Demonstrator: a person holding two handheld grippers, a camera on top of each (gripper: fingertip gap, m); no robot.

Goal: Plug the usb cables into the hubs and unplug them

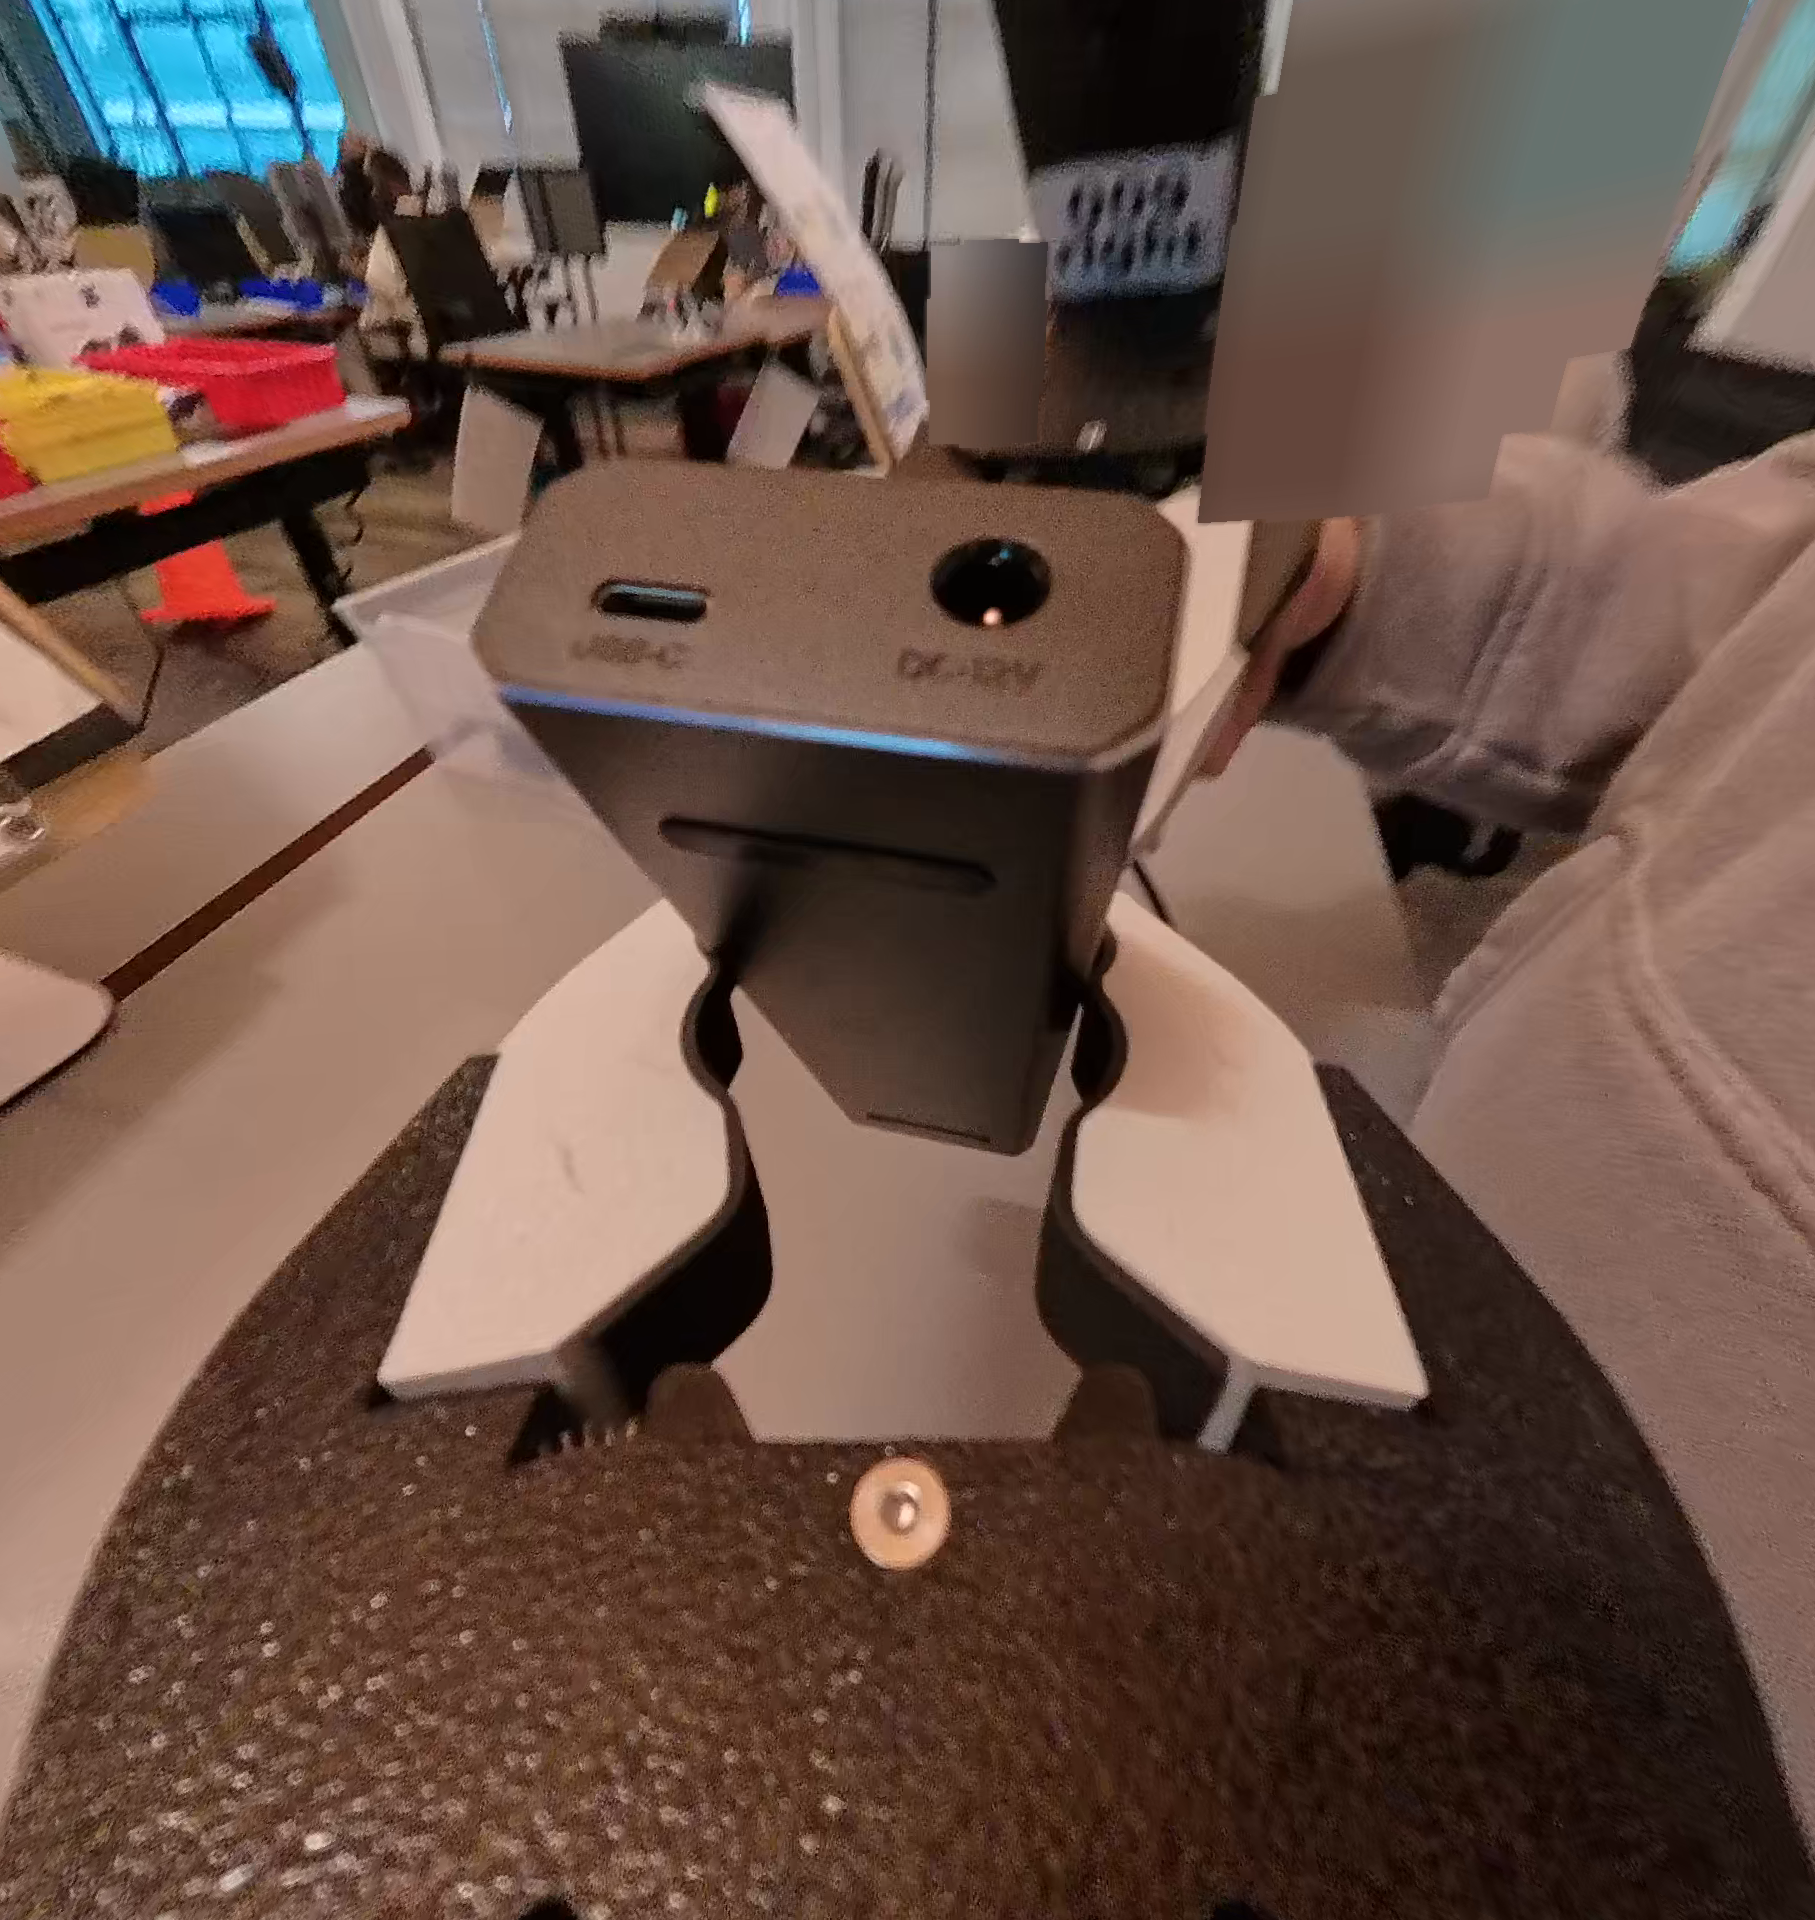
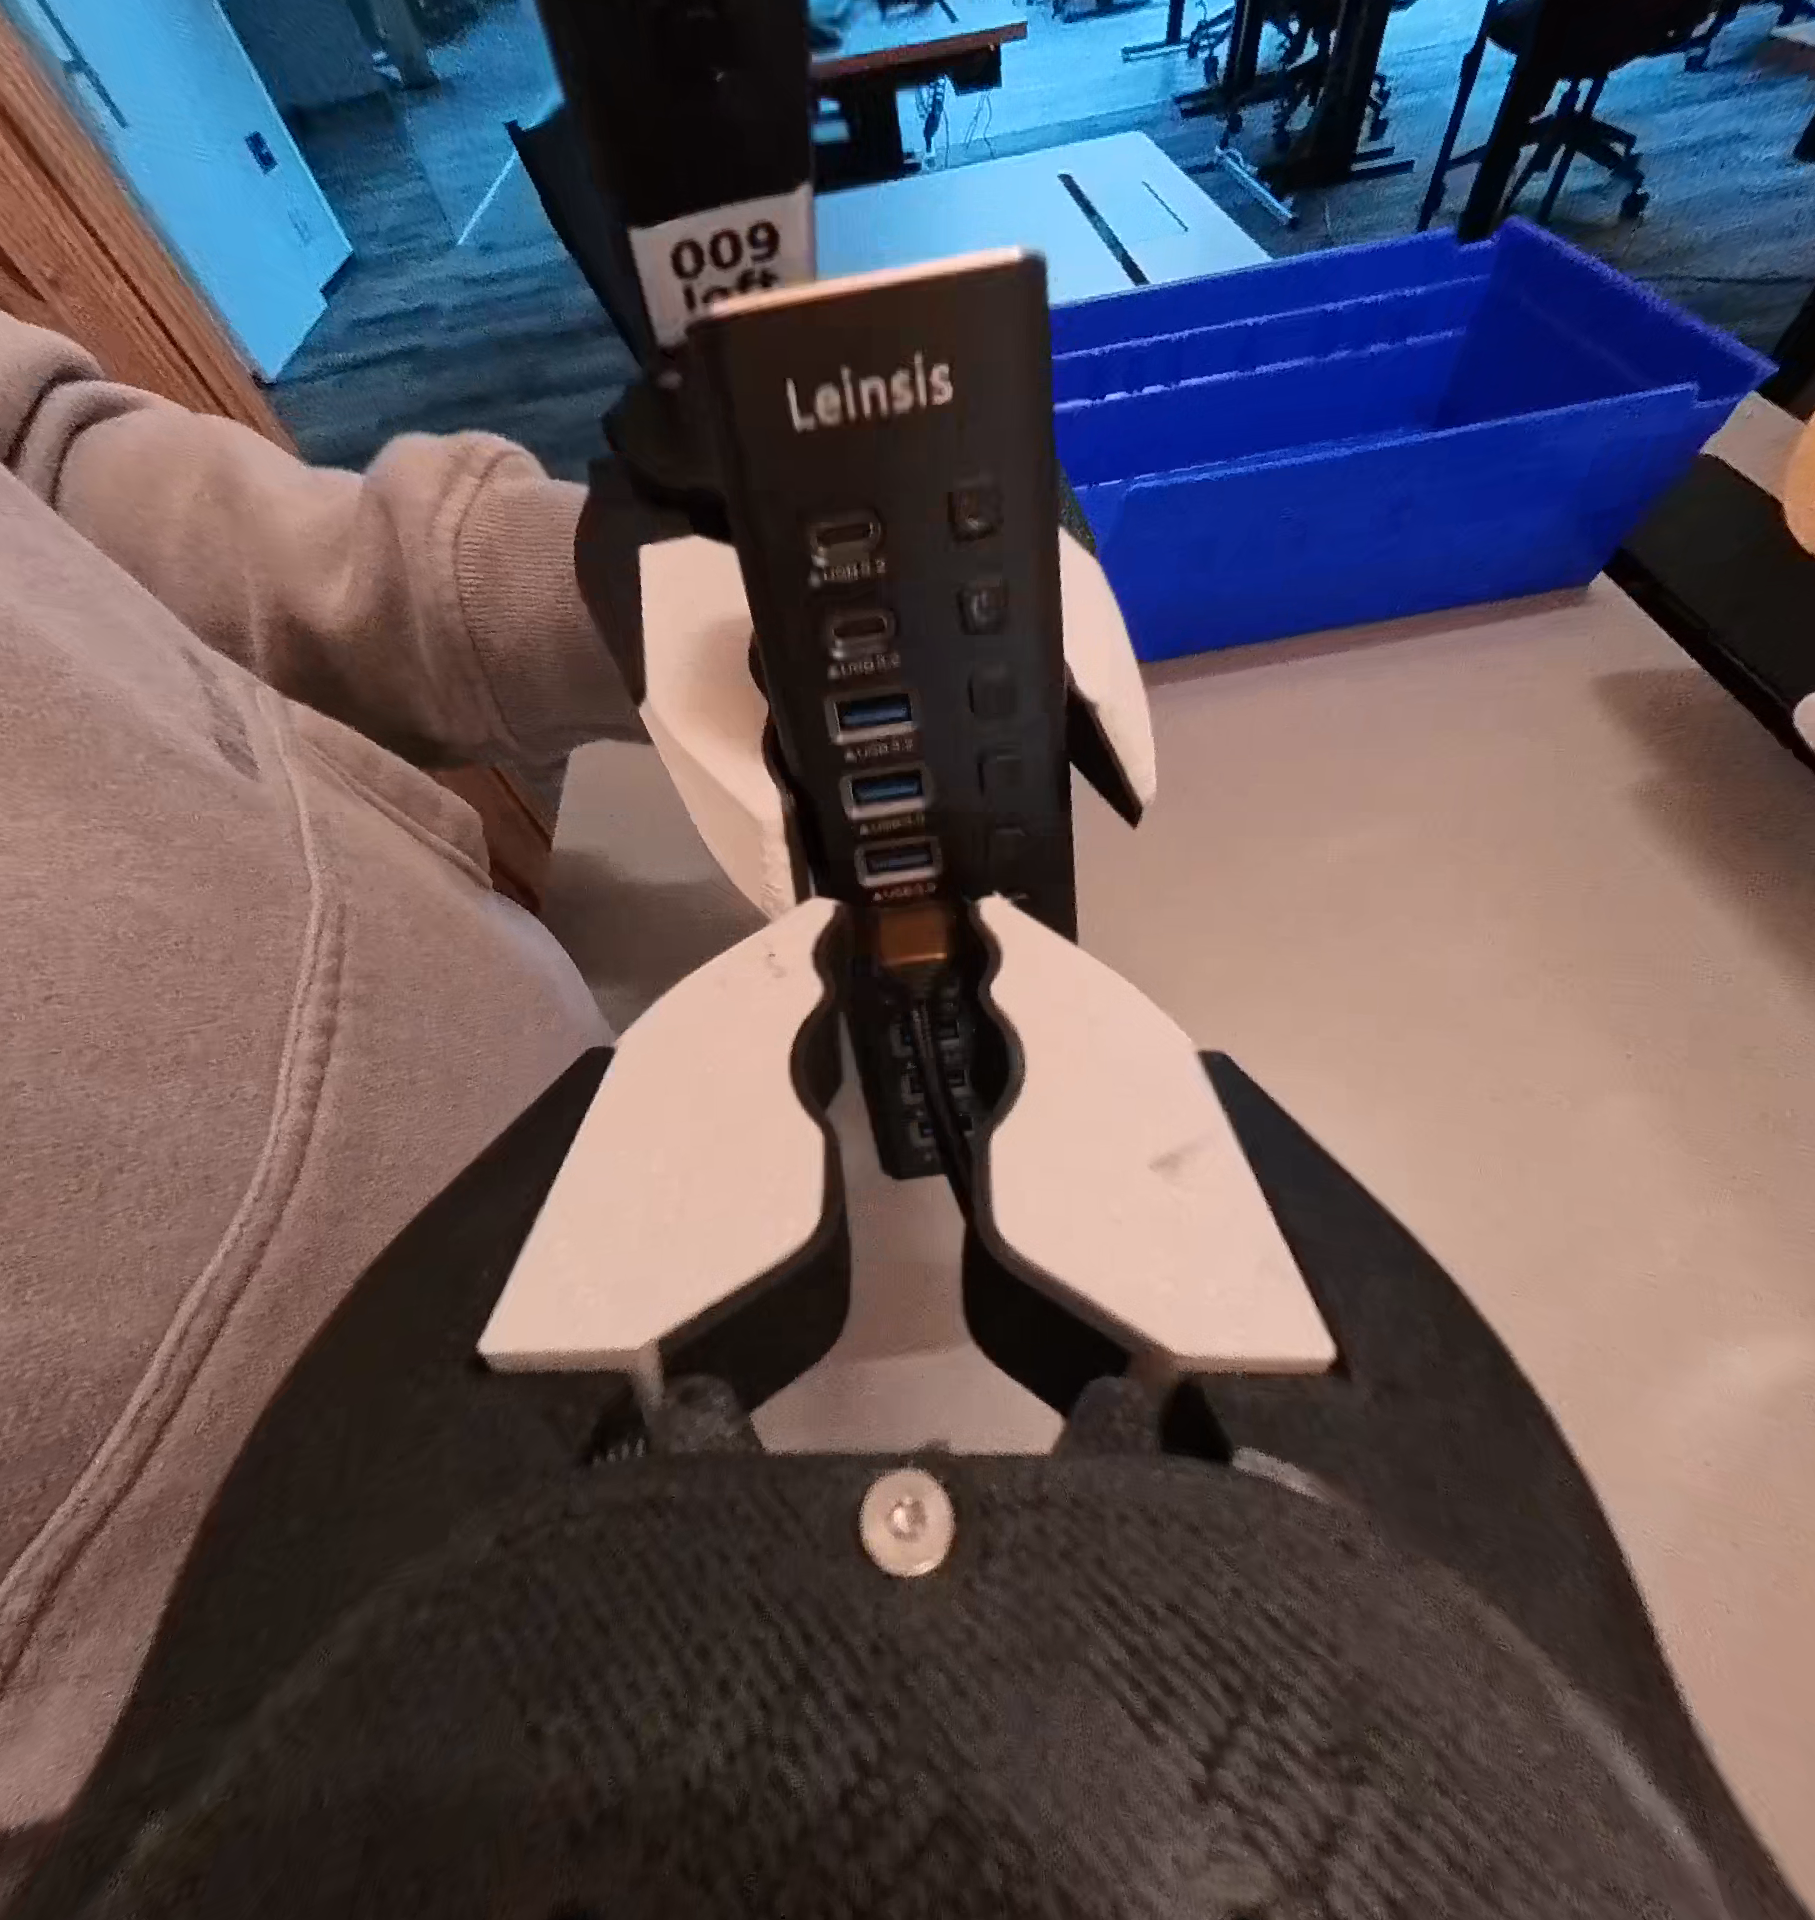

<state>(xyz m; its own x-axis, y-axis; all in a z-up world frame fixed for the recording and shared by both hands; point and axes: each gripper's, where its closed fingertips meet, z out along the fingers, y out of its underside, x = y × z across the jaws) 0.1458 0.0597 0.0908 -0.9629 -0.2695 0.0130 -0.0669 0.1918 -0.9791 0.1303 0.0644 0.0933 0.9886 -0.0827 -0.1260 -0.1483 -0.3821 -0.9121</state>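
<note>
Black USB hub (image 2: 887, 582) held upright above the tabletop (image 2: 1402, 935), a cable plug at its port row.

The left gripper (image 1: 898, 987) has its jaws clamped on the hub's sides, the end face with two sockets turned toward its camera. The right gripper (image 2: 908, 925) has its jaws closed on a gold-coloured USB plug (image 2: 913, 940), right at the hub's face below three blue ports; its black cable (image 2: 944, 1122) trails back between the jaws. A blue bin (image 2: 1402, 436) sits behind on the tabletop; a grey sleeve (image 2: 259, 582) is at the left.

Black hub (image 2: 913, 623), white tool fingers (image 2: 695, 1132), blue bin (image 2: 1381, 520).
</note>
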